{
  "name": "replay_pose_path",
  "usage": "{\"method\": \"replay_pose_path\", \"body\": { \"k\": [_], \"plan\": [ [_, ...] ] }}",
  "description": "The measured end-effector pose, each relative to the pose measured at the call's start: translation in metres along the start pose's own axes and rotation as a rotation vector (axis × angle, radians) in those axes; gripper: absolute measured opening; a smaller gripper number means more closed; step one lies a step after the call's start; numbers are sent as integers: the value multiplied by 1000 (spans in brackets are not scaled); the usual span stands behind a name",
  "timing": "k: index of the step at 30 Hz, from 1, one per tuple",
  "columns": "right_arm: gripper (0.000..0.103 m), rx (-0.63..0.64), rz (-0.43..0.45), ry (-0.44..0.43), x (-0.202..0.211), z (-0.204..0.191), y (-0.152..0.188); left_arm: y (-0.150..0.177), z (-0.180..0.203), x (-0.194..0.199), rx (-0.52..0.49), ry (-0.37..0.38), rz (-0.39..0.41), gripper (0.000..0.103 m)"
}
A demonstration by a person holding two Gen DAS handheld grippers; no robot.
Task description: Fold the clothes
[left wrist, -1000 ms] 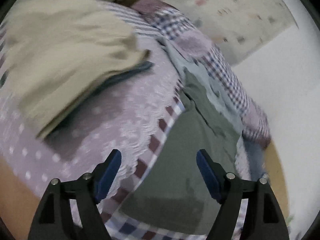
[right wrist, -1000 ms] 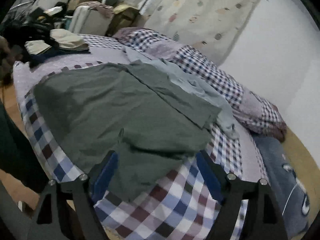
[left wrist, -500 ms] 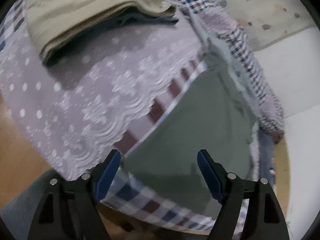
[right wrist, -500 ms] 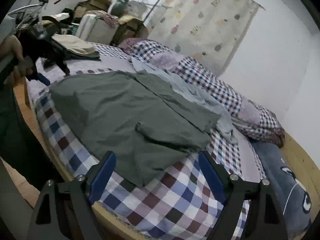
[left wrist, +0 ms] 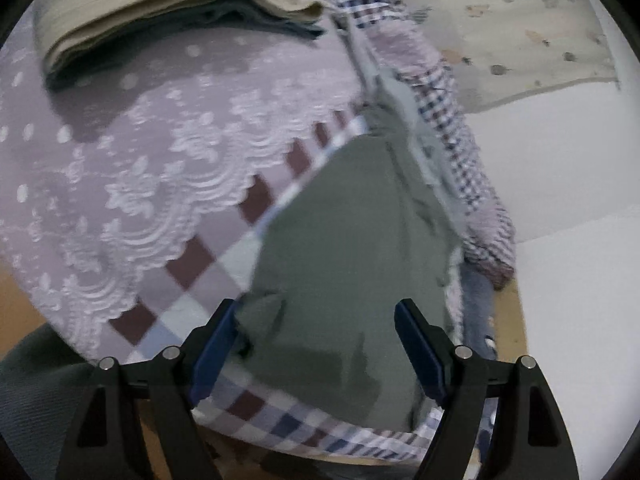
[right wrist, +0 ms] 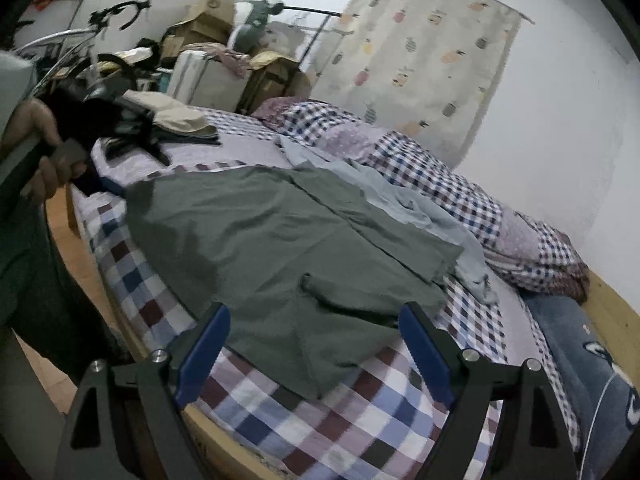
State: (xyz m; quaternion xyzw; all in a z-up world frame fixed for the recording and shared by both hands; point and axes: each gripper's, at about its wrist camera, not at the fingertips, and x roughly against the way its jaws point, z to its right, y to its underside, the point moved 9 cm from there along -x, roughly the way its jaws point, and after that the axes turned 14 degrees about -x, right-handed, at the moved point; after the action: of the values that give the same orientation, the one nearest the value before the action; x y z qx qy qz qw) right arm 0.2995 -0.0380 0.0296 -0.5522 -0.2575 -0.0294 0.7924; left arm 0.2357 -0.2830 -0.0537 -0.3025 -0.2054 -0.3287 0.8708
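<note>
Green garment (right wrist: 280, 248) lies spread on the bed (right wrist: 360, 412), over the checked sheet, near the bed's front edge; one flap folded over on its R side. In L wrist view the same garment (left wrist: 352, 264) is blurred, its near corner just between the tong tips, lower edge partly behind the fingers.

L tongs (left wrist: 316, 344): wide open, blue pads apart, nothing gripped. One pad looks close to the garment's corner, touching or not — can't tell, motion blur. In R wrist view the L tongs (right wrist: 120, 136) show only as a dark blurry shape at the garment's far-left corner, held by a hand (right wrist: 44, 148); fingers' state unreadable from there.

R tongs (right wrist: 312, 344): wide open, empty, hovering over the garment's near edge at the bed's front; contact w/ cloth not clear.

Light blue garment (right wrist: 420, 208) crumpled beside the green one, toward the wall, partly under it. Folded stack (left wrist: 168, 12), beige on top, dark item beneath, sits on the lace-trimmed purple cover (left wrist: 140, 168); top cut off by frame edge. Checked quilt (right wrist: 460, 184) bunched along the wall. Dark blue item (right wrist: 580, 360) at R, cut off by lens rim. Clutter of boxes (right wrist: 208, 16) in far corner, details too small. Patterned curtain (right wrist: 432, 52) on wall.
</note>
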Motion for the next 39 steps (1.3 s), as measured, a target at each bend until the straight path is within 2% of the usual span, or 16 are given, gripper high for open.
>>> {"method": "replay_pose_path", "body": {
  "k": [3,6,10,14,20,22,23,24,28,30,34,37,39],
  "plan": [
    [89,33,-2,-48,-10,-28,0,-5,6,1,-10,57,8,83],
    [89,59,-3,-105,-22,-59,0,-6,1,6,25,114,13,83],
    [89,79,-4,-185,-39,-99,-2,-11,-4,1,69,145,5,83],
    [89,59,-4,-281,-65,-138,-13,-12,-3,-13,67,127,-40,83],
    [87,77,19,-386,-94,-196,-28,-15,-8,-12,62,112,-45,83],
    [77,82,14,-401,-102,-207,-28,-16,-13,-10,79,102,-40,83],
    [67,82,7,-406,-105,-212,-27,-15,-14,-10,80,98,-43,83],
    [62,82,0,-411,-109,-217,-26,-15,-14,-10,81,95,-45,83],
    [58,93,-24,-415,-122,-231,-22,-13,-17,-11,84,80,-54,83],
    [46,104,-29,-405,-126,-235,-21,-11,-19,-12,81,66,-58,83],
    [40,126,-9,-379,-131,-236,-25,-8,-21,-10,77,47,-60,83],
    [29,145,-8,-374,-135,-236,-26,-6,-21,-9,73,32,-60,83],
    [9,152,-8,-375,-137,-236,-25,-6,-22,-8,70,17,-51,83]
  ]
}}
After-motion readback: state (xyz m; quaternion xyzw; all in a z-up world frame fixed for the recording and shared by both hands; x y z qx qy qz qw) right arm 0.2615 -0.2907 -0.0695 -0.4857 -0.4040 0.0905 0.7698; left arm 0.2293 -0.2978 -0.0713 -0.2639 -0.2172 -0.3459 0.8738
